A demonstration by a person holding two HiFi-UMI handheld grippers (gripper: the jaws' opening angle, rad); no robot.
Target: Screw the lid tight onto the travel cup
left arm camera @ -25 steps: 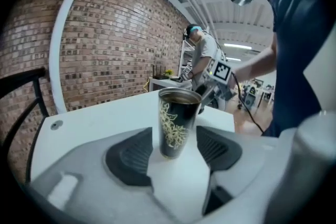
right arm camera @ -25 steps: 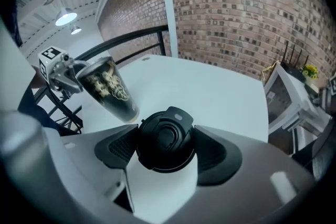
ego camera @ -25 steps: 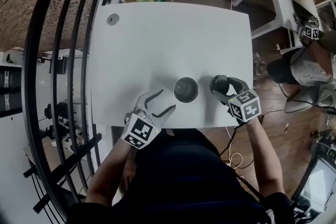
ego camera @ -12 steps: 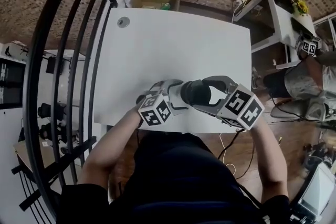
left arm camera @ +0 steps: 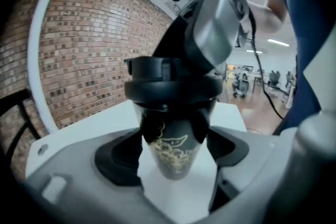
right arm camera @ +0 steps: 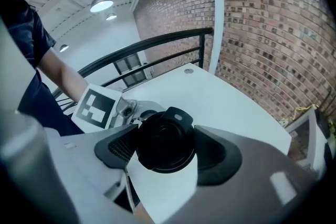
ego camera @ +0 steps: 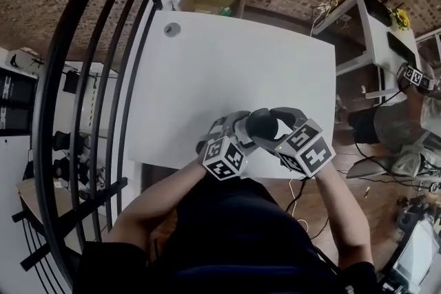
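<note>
The dark travel cup (left arm camera: 173,147) with a gold drawing stands between the pads of my left gripper (left arm camera: 176,160). Those jaws are closing, and both pads lie against the cup's sides. A black lid (left arm camera: 170,86) sits on the cup's mouth. My right gripper (right arm camera: 167,153) comes down from above and is shut on the lid (right arm camera: 165,139), one pad on each side of its rim. In the head view the two grippers meet at the table's near edge: the left gripper (ego camera: 243,129), the right gripper (ego camera: 277,127), and the lid (ego camera: 260,122) between them, which hides the cup.
The white table (ego camera: 227,58) has a small round grommet (ego camera: 171,29) at its far left corner. A cardboard box (ego camera: 210,0) sits behind it, a black railing (ego camera: 89,79) runs along the left, and a white desk (ego camera: 362,24) with cables stands at the right.
A second ago the cup stood alone with the left gripper open beside it and the lid in the right gripper off to its right. Both grippers have since closed in, and the lid now sits on the cup.
</note>
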